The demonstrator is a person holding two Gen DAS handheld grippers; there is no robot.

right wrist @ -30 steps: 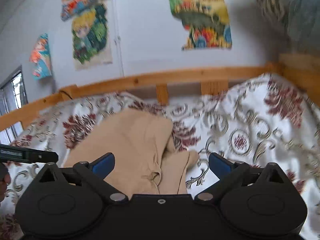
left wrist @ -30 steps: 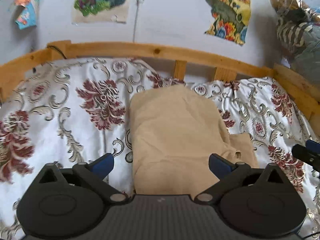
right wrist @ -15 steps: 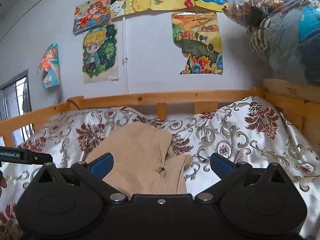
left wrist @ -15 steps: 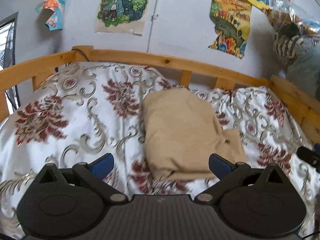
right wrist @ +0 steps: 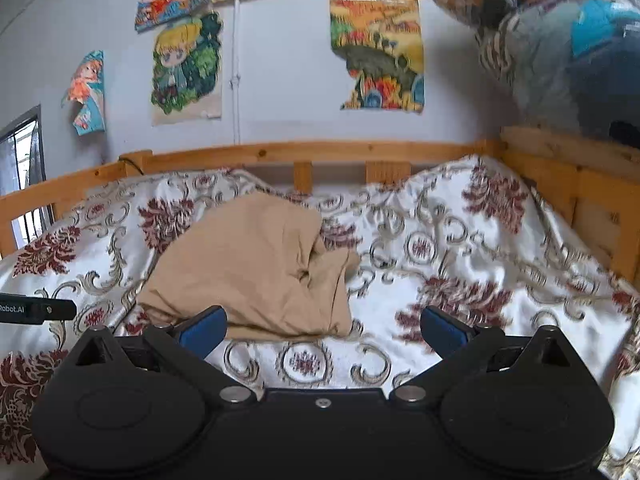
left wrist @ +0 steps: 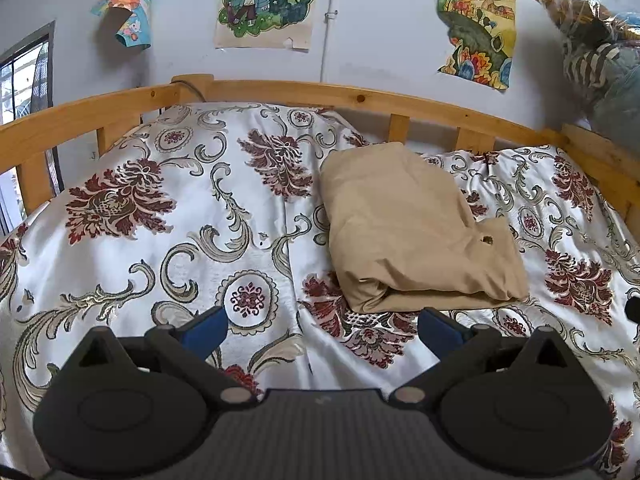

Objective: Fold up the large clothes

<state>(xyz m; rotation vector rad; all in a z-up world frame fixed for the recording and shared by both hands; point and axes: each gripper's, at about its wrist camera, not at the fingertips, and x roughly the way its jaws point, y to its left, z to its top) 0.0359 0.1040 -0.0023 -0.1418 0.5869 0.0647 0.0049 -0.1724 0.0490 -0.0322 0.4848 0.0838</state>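
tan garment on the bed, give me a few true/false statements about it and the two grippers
1. The tan garment lies folded on the floral bedspread. True.
2. The left gripper is clamped on the garment. False: its jaws stand wide apart and hold nothing, short of the garment's near edge.
3. The right gripper is open and empty. True.
4. The garment hangs over the wooden bed rail. False: it rests flat on the bedspread, in front of the rail.
5. Posters are stuck on the wall behind the bed. True.
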